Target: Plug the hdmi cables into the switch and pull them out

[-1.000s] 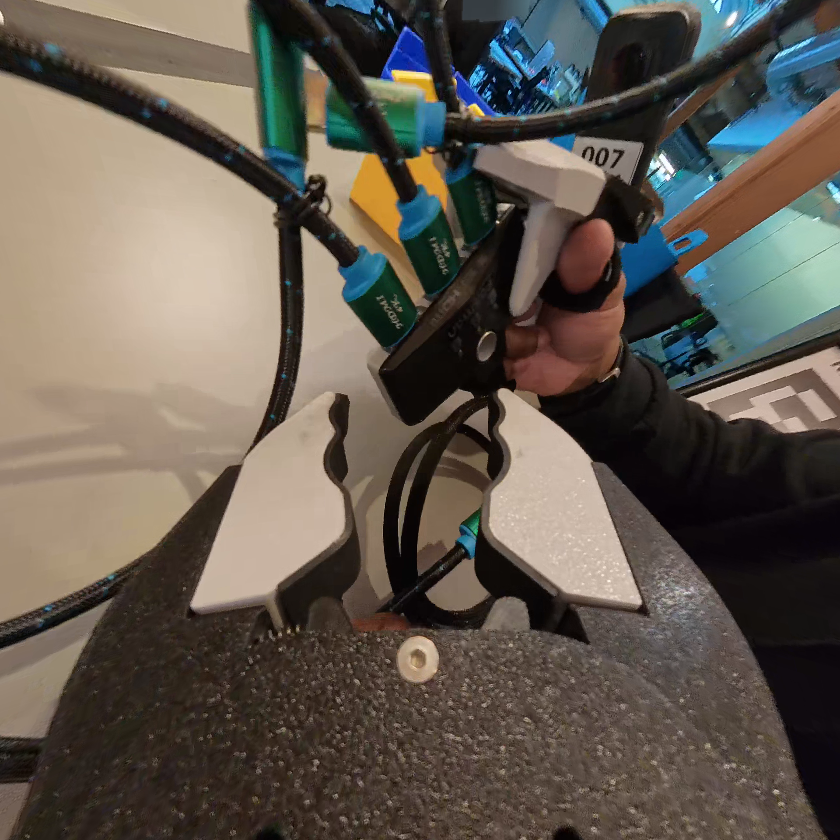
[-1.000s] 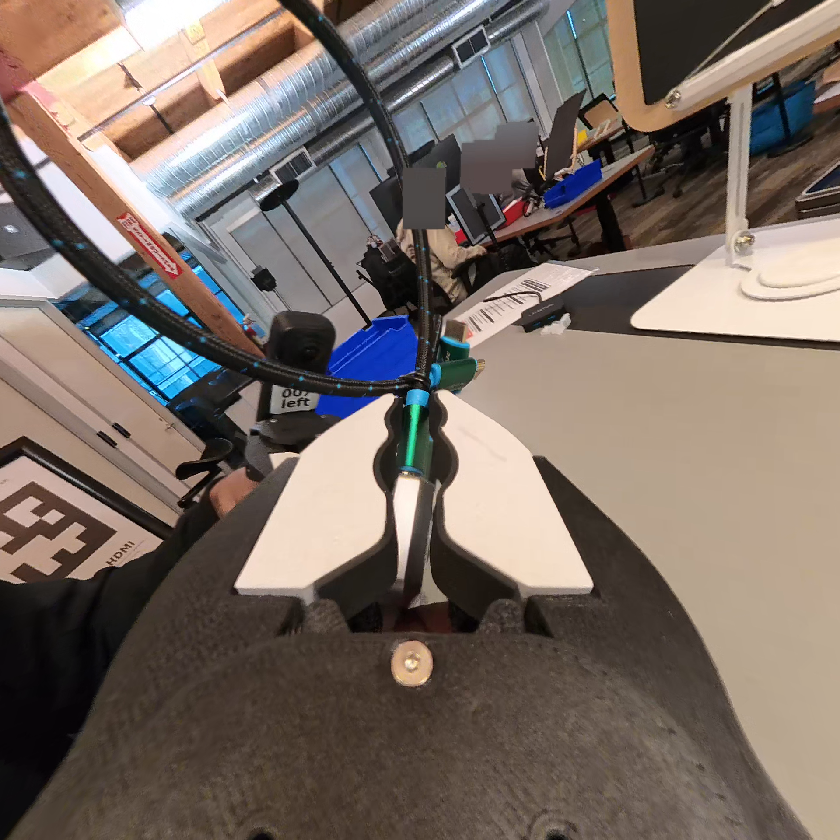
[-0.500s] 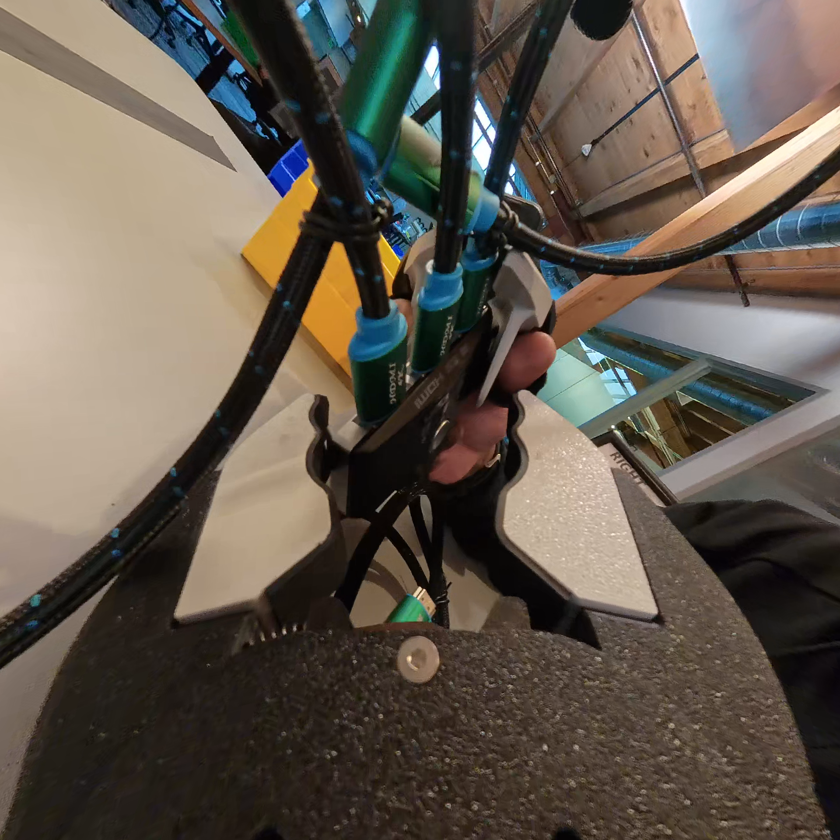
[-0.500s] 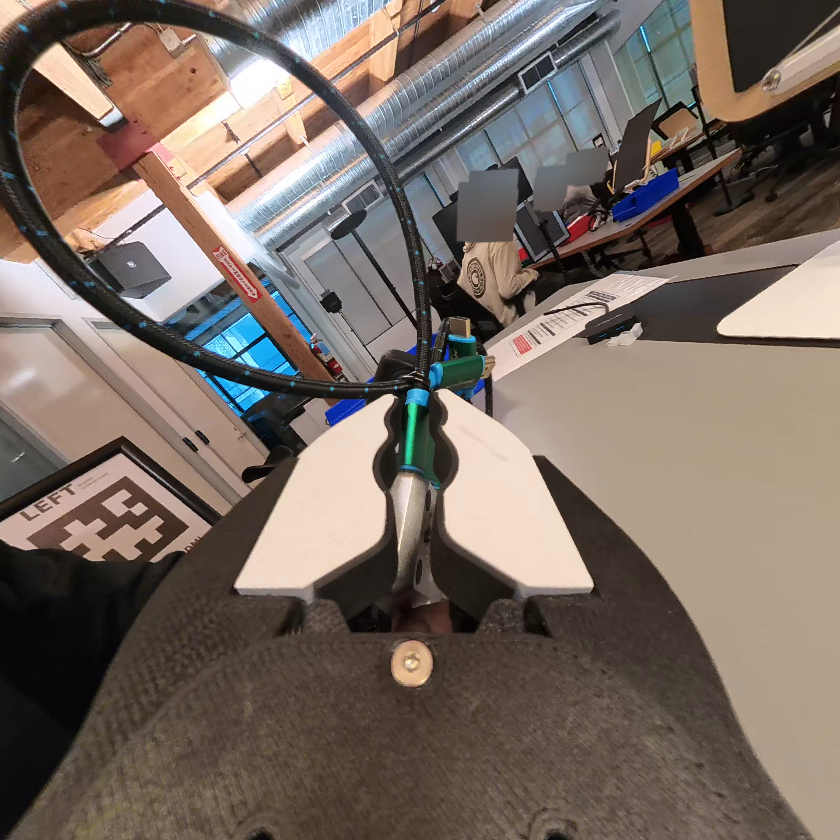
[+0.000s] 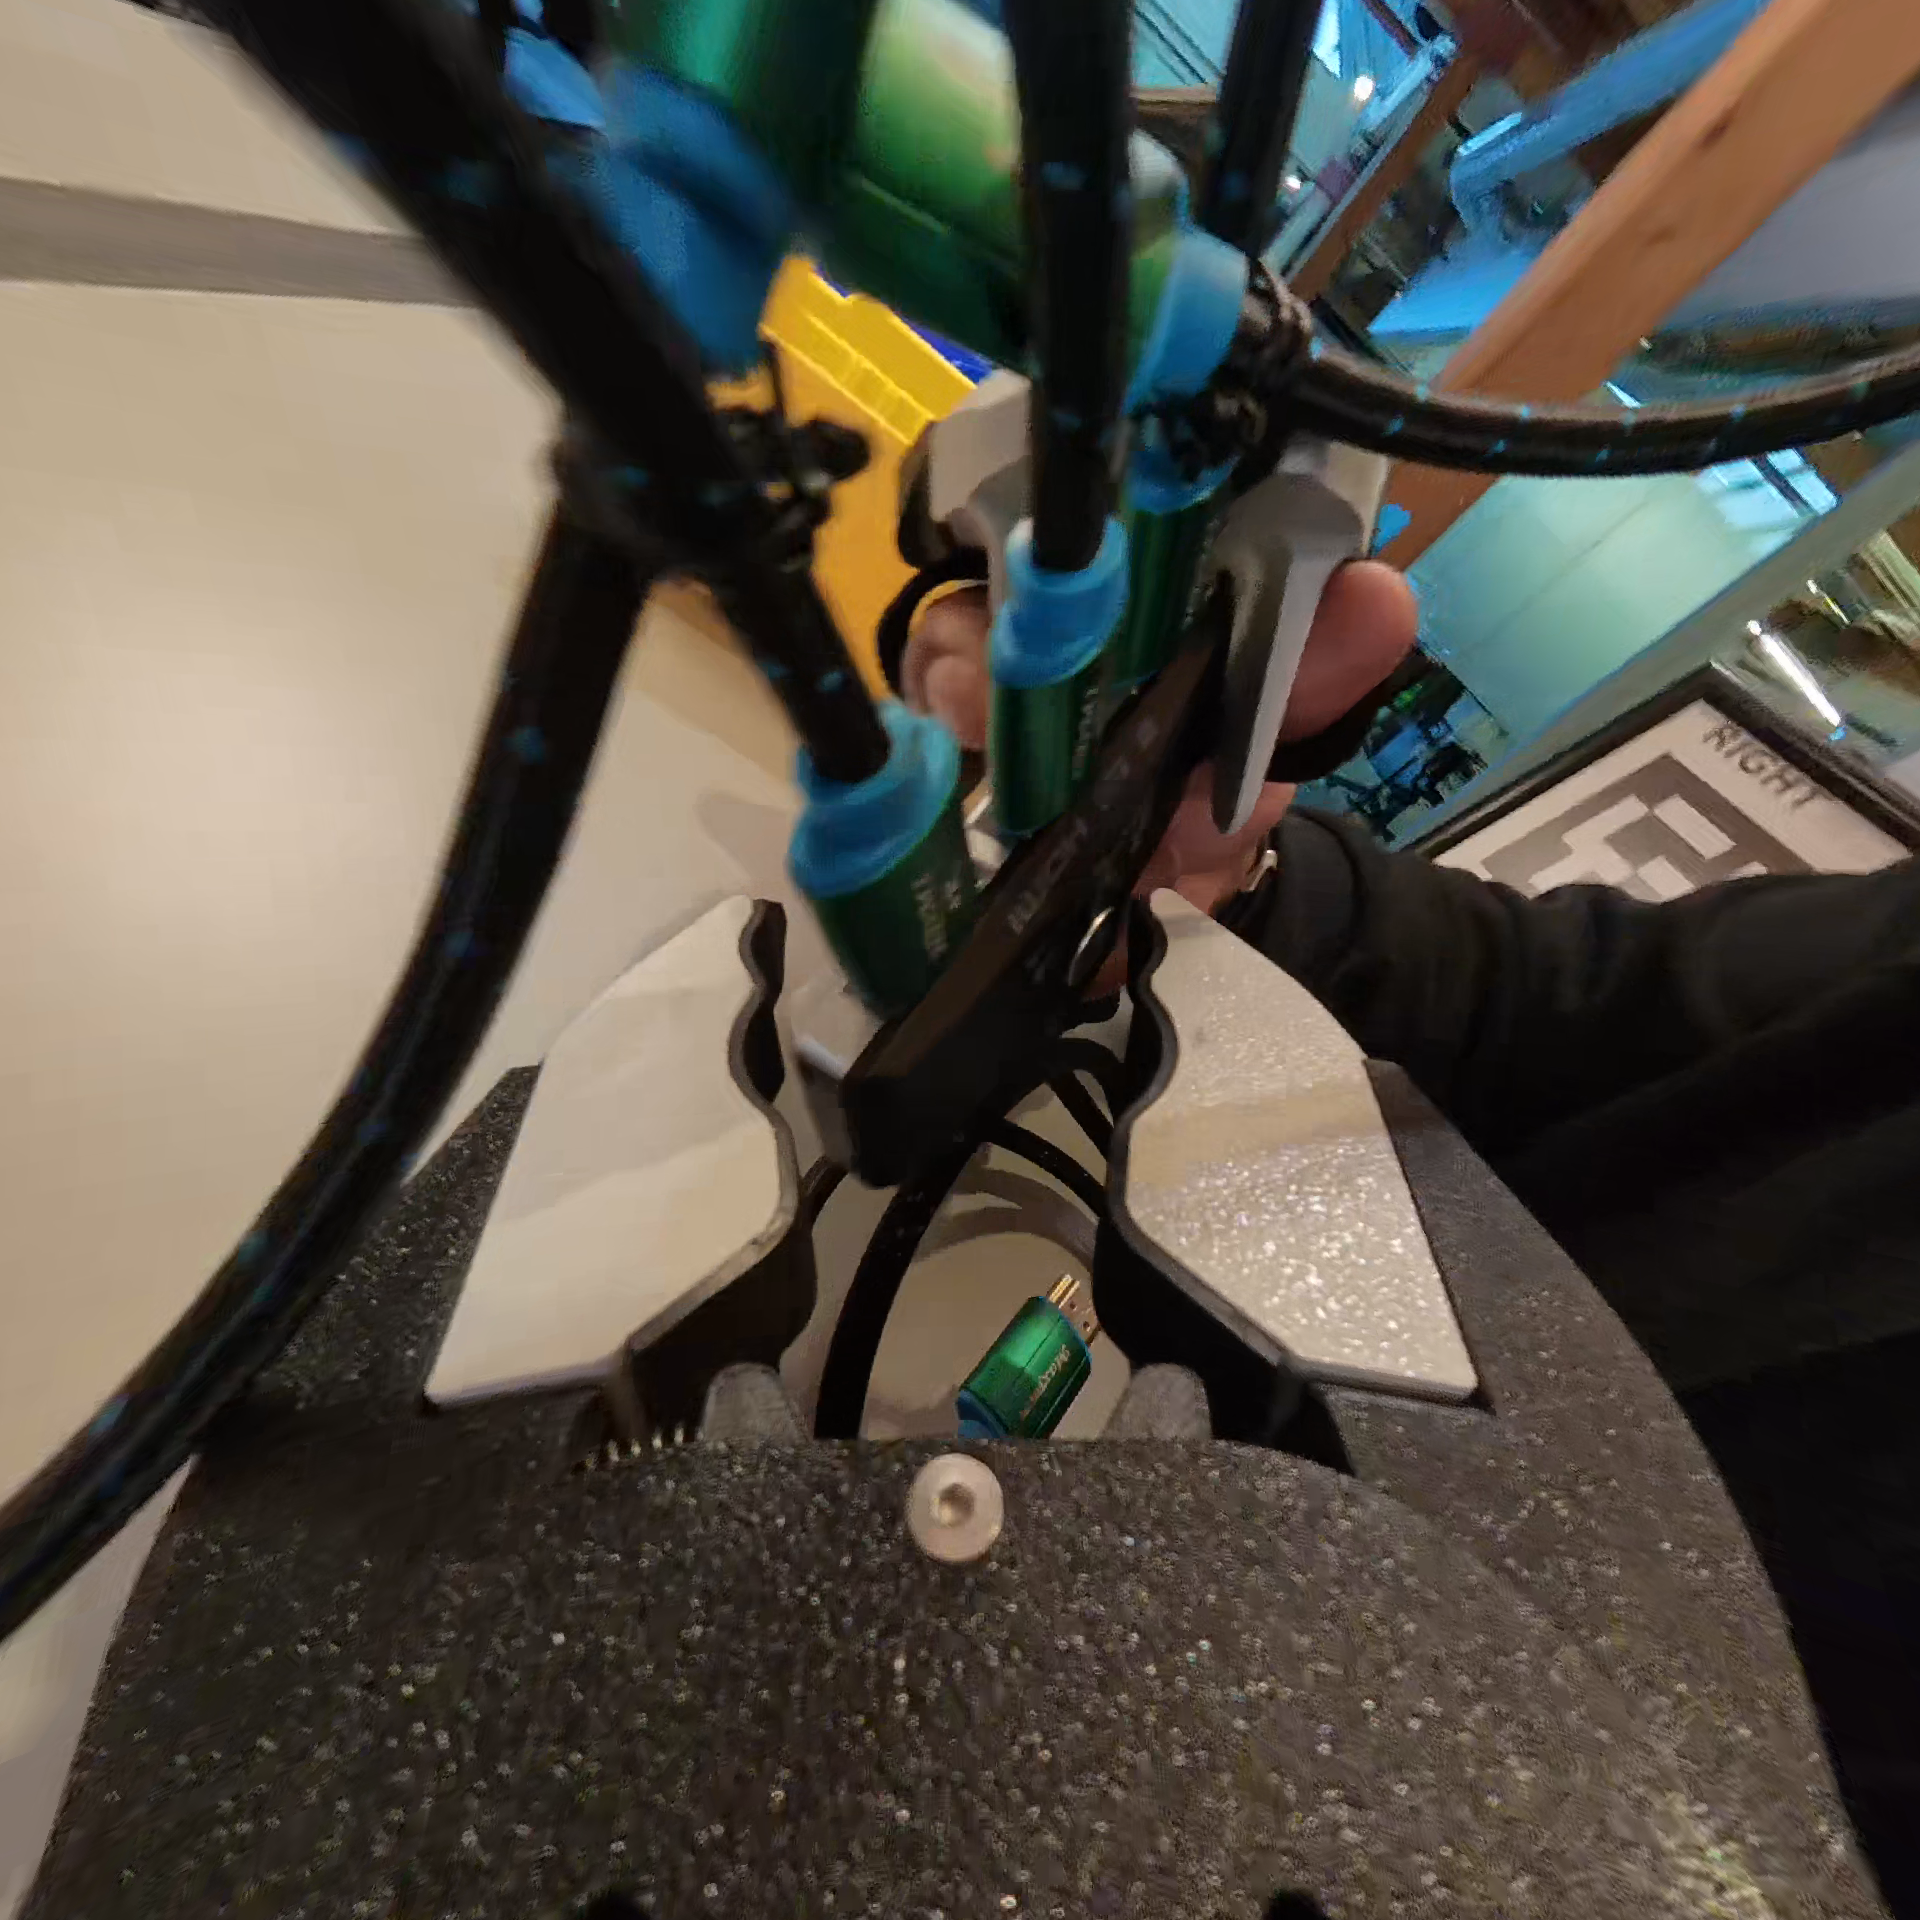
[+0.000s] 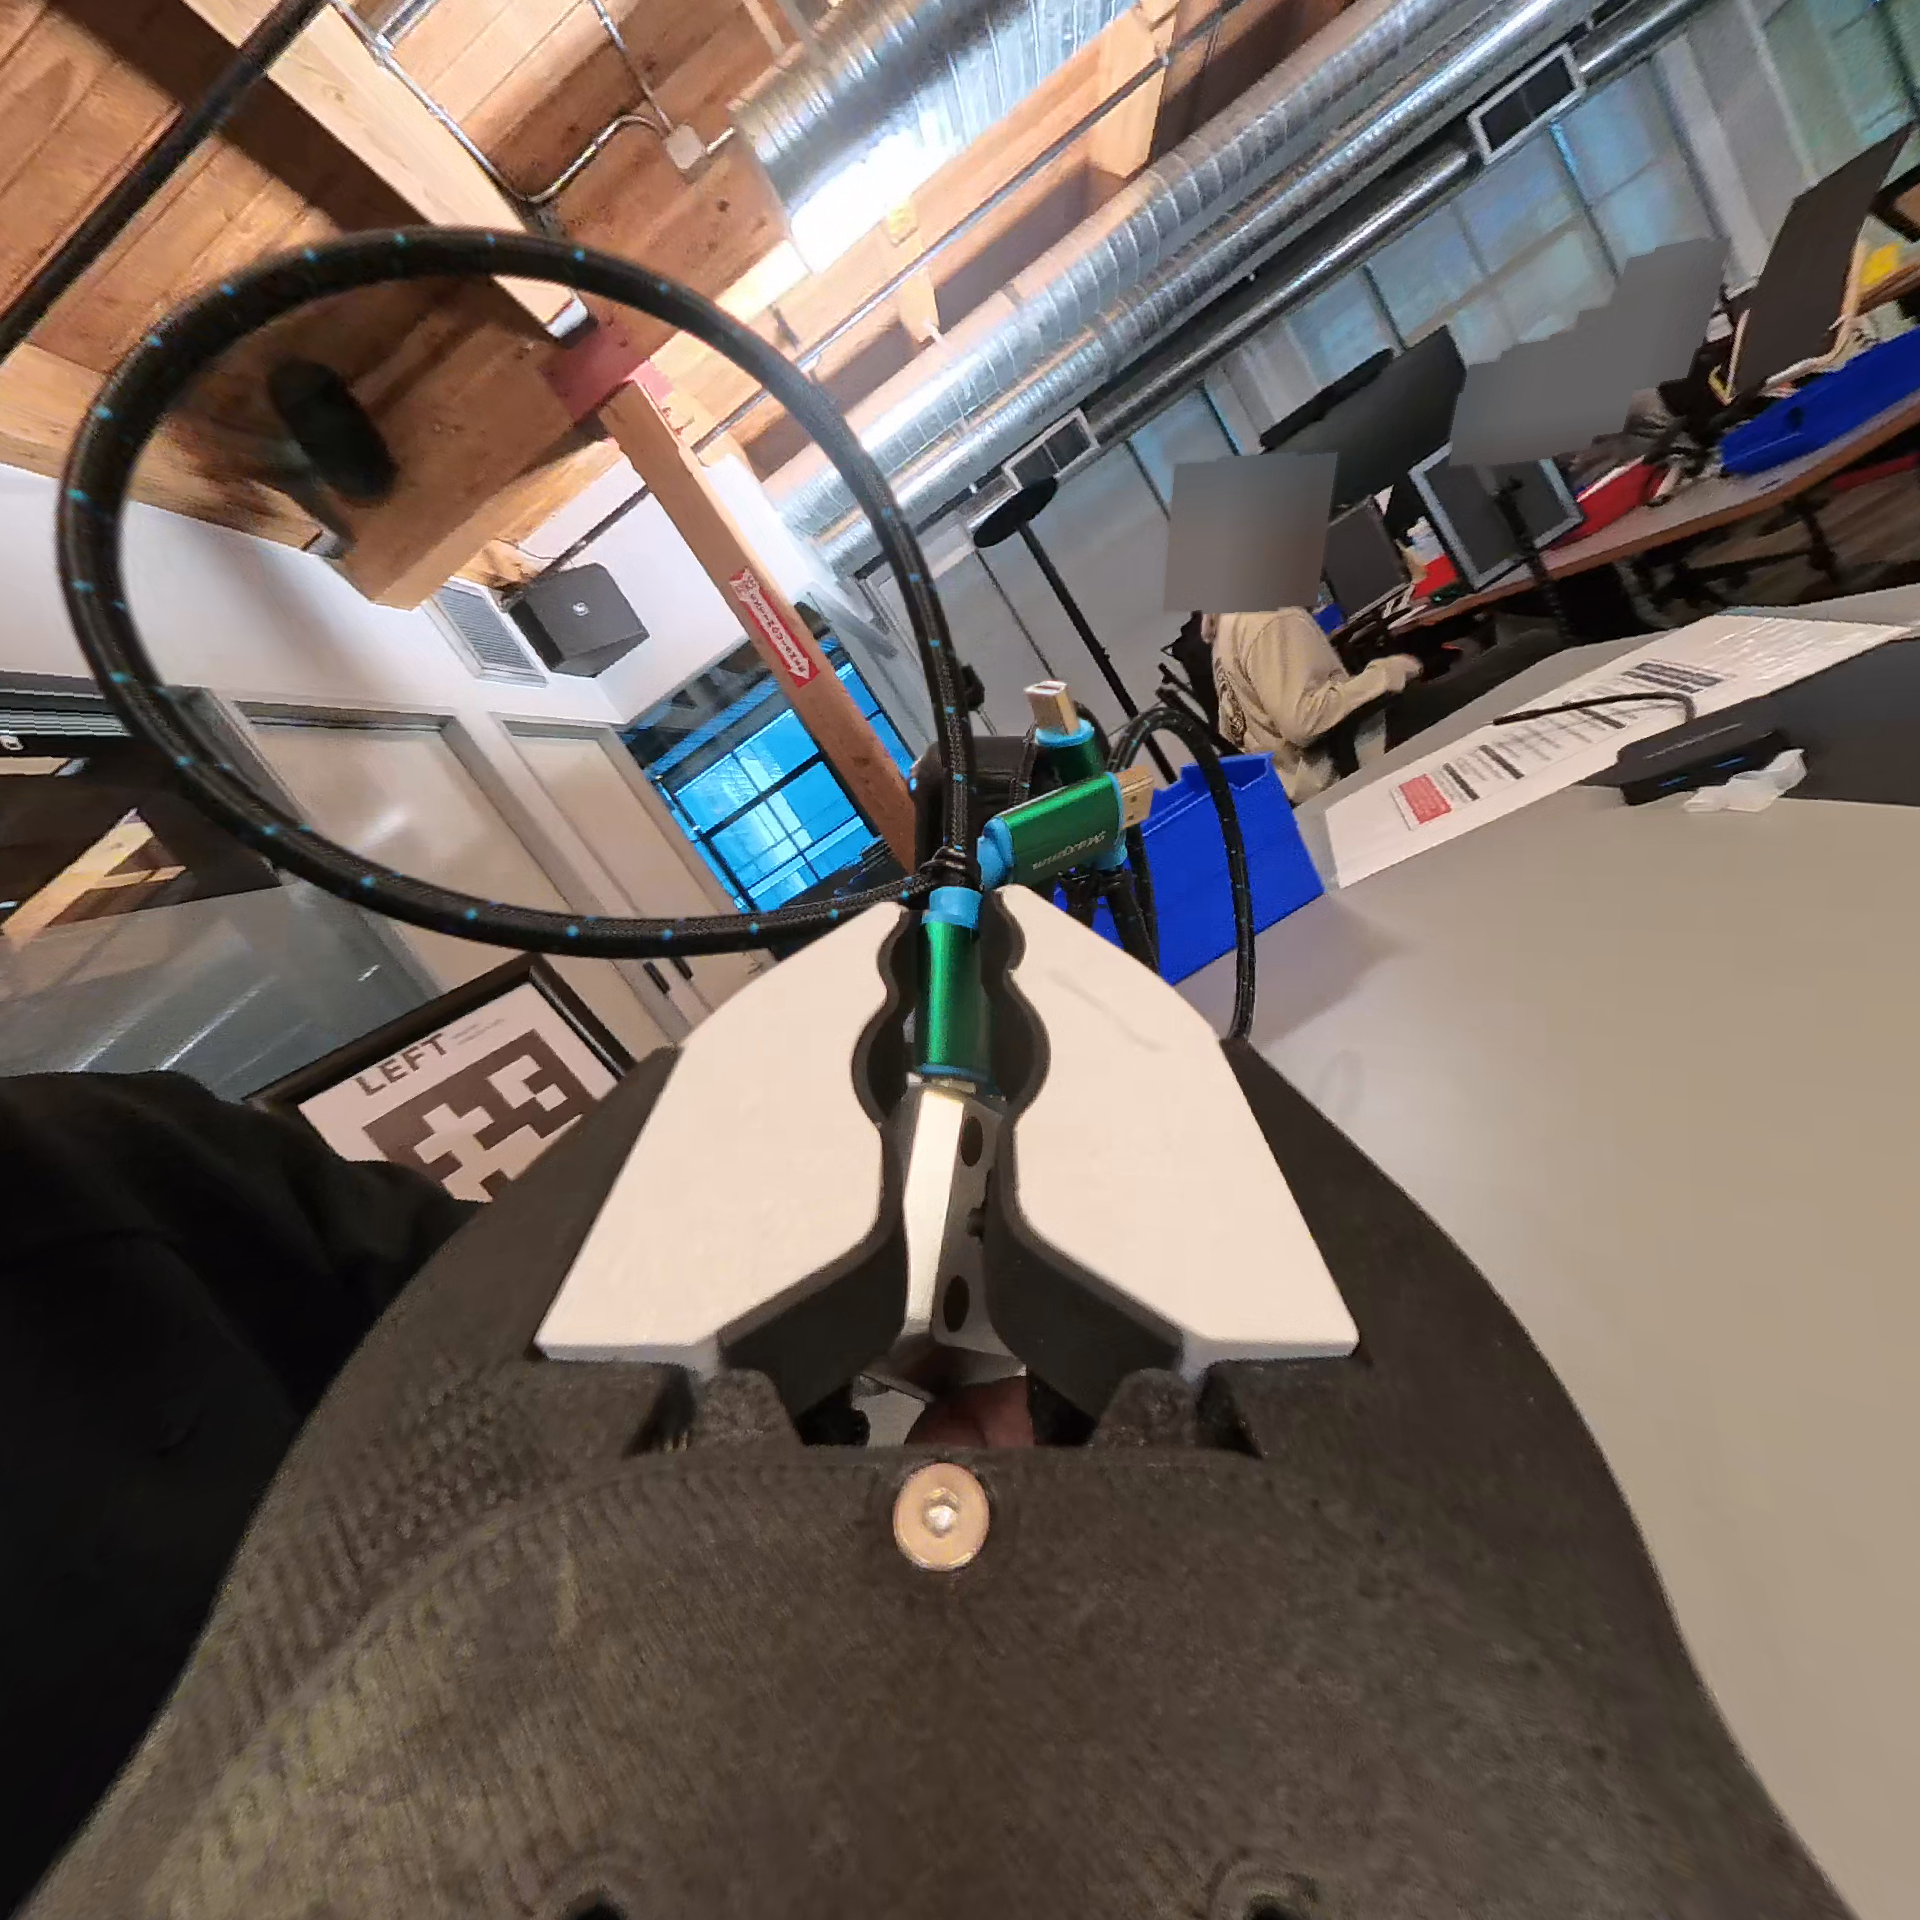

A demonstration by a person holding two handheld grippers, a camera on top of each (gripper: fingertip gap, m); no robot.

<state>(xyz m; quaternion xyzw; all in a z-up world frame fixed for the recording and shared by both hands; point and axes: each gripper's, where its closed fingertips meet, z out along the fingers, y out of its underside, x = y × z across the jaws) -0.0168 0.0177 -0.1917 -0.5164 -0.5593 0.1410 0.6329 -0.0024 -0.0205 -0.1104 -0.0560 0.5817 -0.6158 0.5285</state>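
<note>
The black HDMI switch (image 5: 1023,920) hangs tilted in the air with three green, blue-collared plugs (image 5: 894,914) in its ports. My right gripper (image 6: 954,909) is shut on the switch's pale edge (image 6: 930,1226), with one green plug (image 6: 956,997) lying between its fingers. Its white fingers (image 5: 1273,582) and the hand holding it show in the left wrist view. My left gripper (image 5: 951,925) is open, and the switch's lower end sits between its fingertips. Loose green plugs dangle from braided black cables (image 6: 1060,831) (image 5: 1023,1371).
The grey table (image 6: 1610,1195) lies below. A yellow bin (image 5: 862,416) and a blue bin (image 6: 1216,862) stand at its far edge. A paper sheet (image 6: 1558,748) and a black hub (image 6: 1704,758) lie far right. Thick cable loops (image 5: 499,831) cross the left view. Tip to tip, the grippers are about 8 cm apart. The black hub (image 6: 1704,758) is about equally far from each gripper, around 40 cm.
The switch's lower end has come in between my open left fingers from just beyond their tips. My right gripper has tilted upward, still shut on the switch.
</note>
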